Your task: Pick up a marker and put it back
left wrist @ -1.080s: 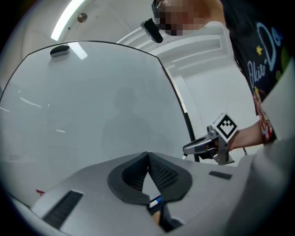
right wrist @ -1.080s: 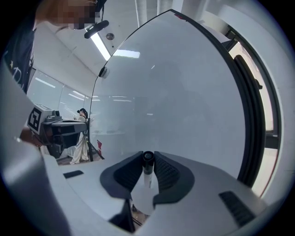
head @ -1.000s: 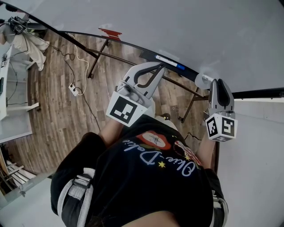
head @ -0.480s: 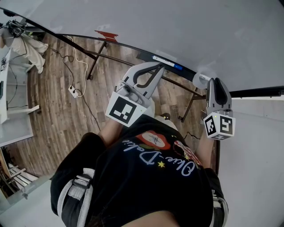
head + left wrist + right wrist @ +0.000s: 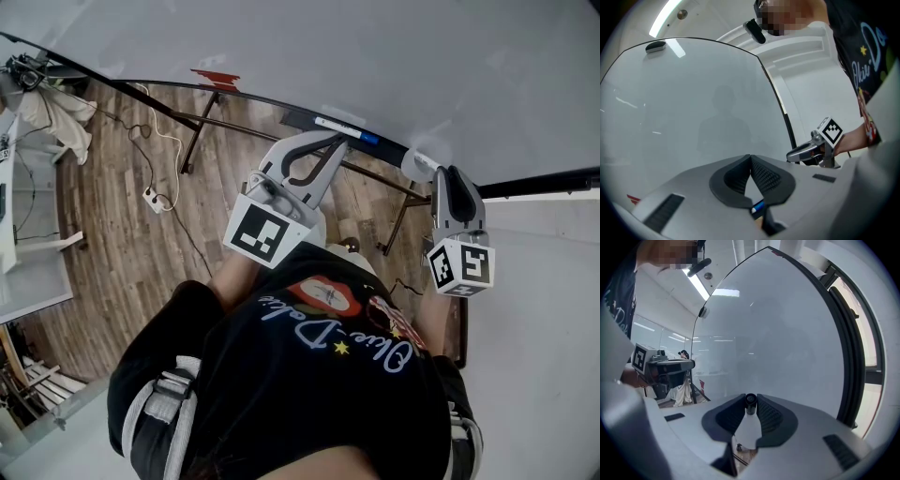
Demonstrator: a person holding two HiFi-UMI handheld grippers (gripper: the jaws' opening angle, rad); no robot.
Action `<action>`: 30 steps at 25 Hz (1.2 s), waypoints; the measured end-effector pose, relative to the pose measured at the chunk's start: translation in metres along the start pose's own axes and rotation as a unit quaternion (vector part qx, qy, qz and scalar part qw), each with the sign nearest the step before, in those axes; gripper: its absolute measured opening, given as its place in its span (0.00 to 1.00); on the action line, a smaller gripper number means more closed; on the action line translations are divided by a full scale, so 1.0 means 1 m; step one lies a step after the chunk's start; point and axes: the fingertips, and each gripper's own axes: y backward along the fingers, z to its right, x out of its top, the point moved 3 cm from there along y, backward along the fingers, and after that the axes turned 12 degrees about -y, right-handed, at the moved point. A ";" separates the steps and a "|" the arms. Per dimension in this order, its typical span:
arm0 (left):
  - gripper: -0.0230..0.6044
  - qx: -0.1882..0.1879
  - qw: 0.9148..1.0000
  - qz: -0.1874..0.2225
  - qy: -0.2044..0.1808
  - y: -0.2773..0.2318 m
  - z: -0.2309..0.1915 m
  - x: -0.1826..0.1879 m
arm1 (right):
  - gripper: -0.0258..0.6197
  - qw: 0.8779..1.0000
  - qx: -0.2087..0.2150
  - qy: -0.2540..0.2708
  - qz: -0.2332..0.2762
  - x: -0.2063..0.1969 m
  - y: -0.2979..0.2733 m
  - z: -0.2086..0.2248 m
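Marker [image 5: 750, 401], seen end-on by its black cap, sits gripped between the tips of the right tongs [image 5: 750, 409], just off the whiteboard [image 5: 394, 56]. A second marker with a blue cap [image 5: 345, 130] lies on the dark ledge [image 5: 272, 99] along the board's lower edge, with a red item [image 5: 214, 77] farther left on that ledge. The board stands on dark legs over a wood-plank floor [image 5: 112, 225], where a white power strip [image 5: 155, 196] and cables lie; pale cloth [image 5: 58, 129] hangs at the left. The left tongs [image 5: 750, 158] are closed on nothing, held level, tips near the blue-capped marker. The right tongs tilt slightly down, well right of the left.
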 end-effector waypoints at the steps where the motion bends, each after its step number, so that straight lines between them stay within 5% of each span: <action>1: 0.04 -0.001 1.000 0.002 0.000 0.000 0.001 0.001 | 0.15 1.000 -0.001 0.002 -0.001 -0.001 0.001 0.000; 12: 0.04 -0.007 1.000 0.004 0.004 -0.001 0.006 0.000 | 0.16 1.000 -0.013 0.015 -0.006 -0.006 0.006 -0.003; 22: 0.04 -0.010 1.000 0.009 0.007 -0.002 0.009 0.003 | 0.18 0.999 -0.010 0.021 0.047 0.021 0.021 -0.009; 30: 0.04 -0.015 1.000 0.011 0.004 -0.004 0.012 0.004 | 0.05 0.994 0.020 0.021 0.101 0.040 0.033 -0.021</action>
